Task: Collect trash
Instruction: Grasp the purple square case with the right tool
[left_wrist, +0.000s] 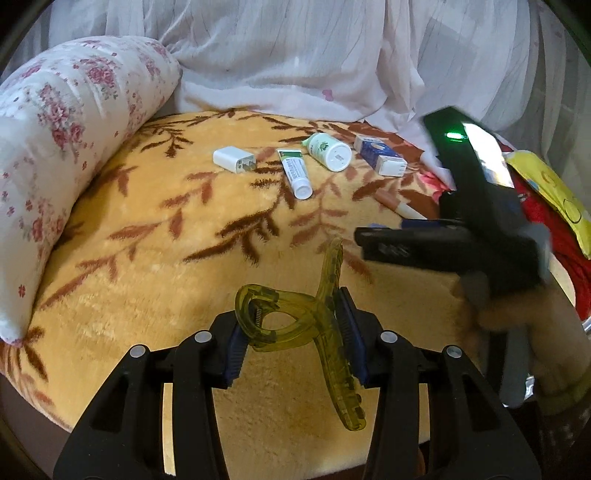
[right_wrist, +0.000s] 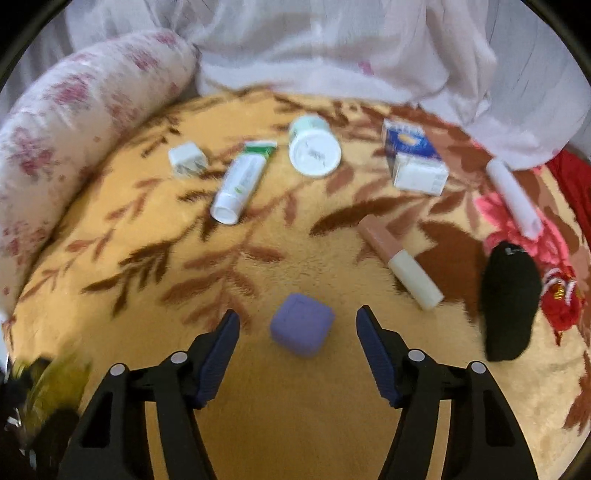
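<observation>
My left gripper is shut on a yellow-green transparent hair claw clip and holds it above the yellow blanket. My right gripper is open, with a small purple case lying on the blanket between its fingers. It also shows in the left wrist view at the right. Further back lie a white charger, a white-green tube, a white jar, a blue-white box, a pink lip gloss and a white paper roll.
A floral pillow lies along the left. White curtain fabric hangs at the back. A black pouch and red items lie at the right. A yellow bag sits at the far right.
</observation>
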